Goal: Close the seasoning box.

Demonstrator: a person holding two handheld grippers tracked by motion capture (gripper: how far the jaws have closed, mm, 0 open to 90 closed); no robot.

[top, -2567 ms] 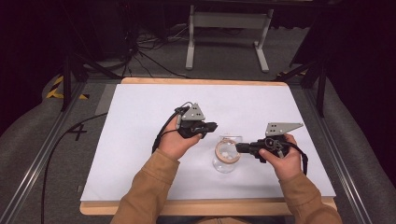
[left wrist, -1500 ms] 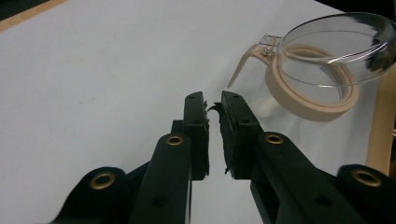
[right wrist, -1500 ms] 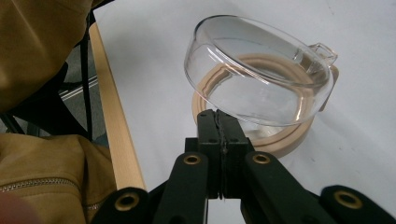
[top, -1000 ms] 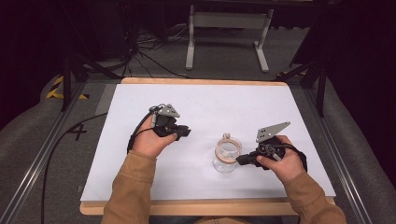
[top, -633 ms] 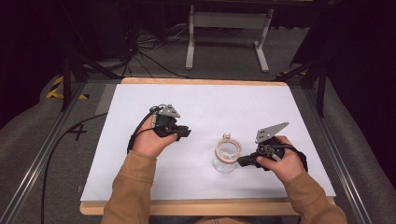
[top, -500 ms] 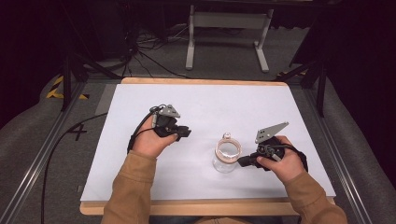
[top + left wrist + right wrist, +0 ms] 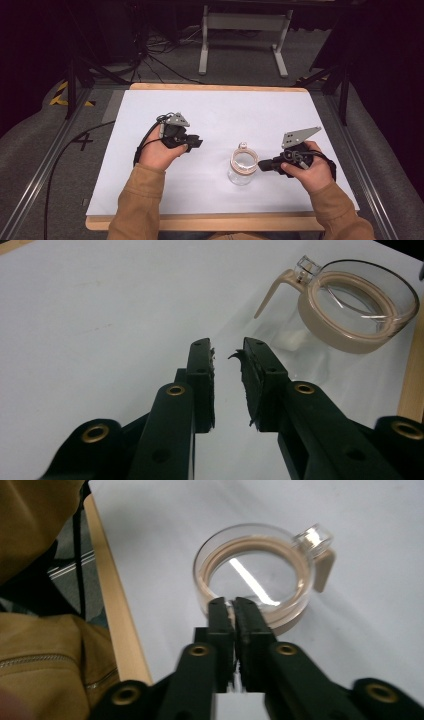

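Note:
A clear glass jar [image 7: 243, 169] with a tan ring round its mouth stands on the white table [image 7: 220, 112], right of centre. My right gripper [image 7: 261, 165] is shut, with its tips at the jar's right rim. In the right gripper view those jaws [image 7: 232, 602] press together over the near edge of the jar [image 7: 255, 572], and nothing shows between them. My left gripper [image 7: 195, 143] hovers well left of the jar. In the left gripper view this gripper [image 7: 227, 352] is slightly open and holds nothing, and the jar [image 7: 357, 305] lies off to the upper right.
The table's wooden front edge [image 7: 215, 222] runs close below both forearms. A metal stand [image 7: 245, 30] and cables sit on the floor beyond the far edge. Rails flank the table on both sides.
My left gripper has drawn away from the jar to the left since the earliest frame, and over the last second it has held still. The right gripper and the jar have barely moved.

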